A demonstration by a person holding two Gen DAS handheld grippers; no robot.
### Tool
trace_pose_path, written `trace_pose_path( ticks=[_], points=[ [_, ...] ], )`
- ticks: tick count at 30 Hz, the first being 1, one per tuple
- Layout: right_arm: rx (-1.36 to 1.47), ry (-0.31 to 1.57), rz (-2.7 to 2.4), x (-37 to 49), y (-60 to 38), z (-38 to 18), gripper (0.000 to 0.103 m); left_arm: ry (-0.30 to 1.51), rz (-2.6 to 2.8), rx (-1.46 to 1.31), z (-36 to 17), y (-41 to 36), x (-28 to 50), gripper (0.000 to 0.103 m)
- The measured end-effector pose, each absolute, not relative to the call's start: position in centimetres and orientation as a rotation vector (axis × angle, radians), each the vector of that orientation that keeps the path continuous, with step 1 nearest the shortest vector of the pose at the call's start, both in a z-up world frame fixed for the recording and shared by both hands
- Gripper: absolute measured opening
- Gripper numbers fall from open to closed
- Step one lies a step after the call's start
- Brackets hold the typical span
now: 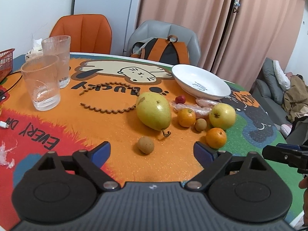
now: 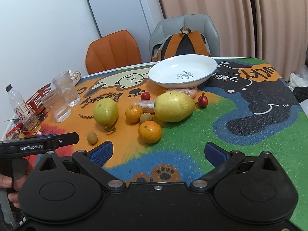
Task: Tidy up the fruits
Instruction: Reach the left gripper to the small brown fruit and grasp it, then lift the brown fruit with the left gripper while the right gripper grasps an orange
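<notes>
Fruit lies loose on the colourful cat-print mat. A big yellow-green pear (image 1: 154, 110) is at the centre, with a round green fruit (image 1: 222, 116) to its right. Around them are two oranges (image 1: 186, 117) (image 1: 216, 137), small brown longans (image 1: 145, 145) (image 1: 200, 125) and a red berry (image 1: 180, 99). The white plate (image 1: 200, 81) behind them holds nothing. My left gripper (image 1: 153, 152) is open. The near longan lies in line with the gap between its fingertips, untouched. My right gripper (image 2: 158, 154) is open with nothing in it. The closest orange (image 2: 149, 134) sits just ahead of it.
Two ribbed glasses (image 1: 41, 82) stand at the left beside a red basket (image 1: 6, 59). A brown beaded loop (image 1: 107, 100) lies mid-mat, and plastic-wrapped pink pieces (image 1: 194, 107) sit behind the oranges. A plastic bottle (image 2: 18, 104) and clutter sit at the left edge. Two chairs and a backpack (image 2: 184, 44) stand behind the table.
</notes>
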State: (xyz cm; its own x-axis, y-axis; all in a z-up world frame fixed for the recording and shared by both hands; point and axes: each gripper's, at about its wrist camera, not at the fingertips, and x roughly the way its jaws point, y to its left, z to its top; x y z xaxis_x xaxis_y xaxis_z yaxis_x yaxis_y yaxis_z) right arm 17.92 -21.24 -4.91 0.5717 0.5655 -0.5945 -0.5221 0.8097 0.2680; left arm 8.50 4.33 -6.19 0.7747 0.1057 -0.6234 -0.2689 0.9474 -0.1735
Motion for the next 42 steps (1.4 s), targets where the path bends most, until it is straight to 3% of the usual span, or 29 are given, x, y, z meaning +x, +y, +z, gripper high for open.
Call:
trace_pose_path(
  ticks=[8, 14, 21, 26, 42],
  points=[
    [0.060, 0.755, 0.685, 19.9, -20.2, -6.2, 0.091, 0.671, 0.215, -0.266, -7.0, 4.7, 10.5, 0.079],
    [0.062, 0.780, 0.703, 21.3, -19.6, -6.8, 0.091, 0.680, 0.216, -0.275, -7.4, 5.2, 11.6, 0.072],
    [0.060, 0.796, 0.720, 22.2, -18.8, -7.4, 0.090, 0.719, 0.210, -0.296, -8.6, 5.6, 12.6, 0.052],
    [0.051, 0.806, 0.722, 22.6, -18.3, -8.0, 0.090, 0.744, 0.200, -0.329, -9.8, 6.2, 13.0, 0.024],
    [0.046, 0.833, 0.729, 24.0, -16.3, -8.8, 0.081, 0.706, 0.157, -0.341, -8.8, 6.9, 12.4, 0.023]
  ],
)
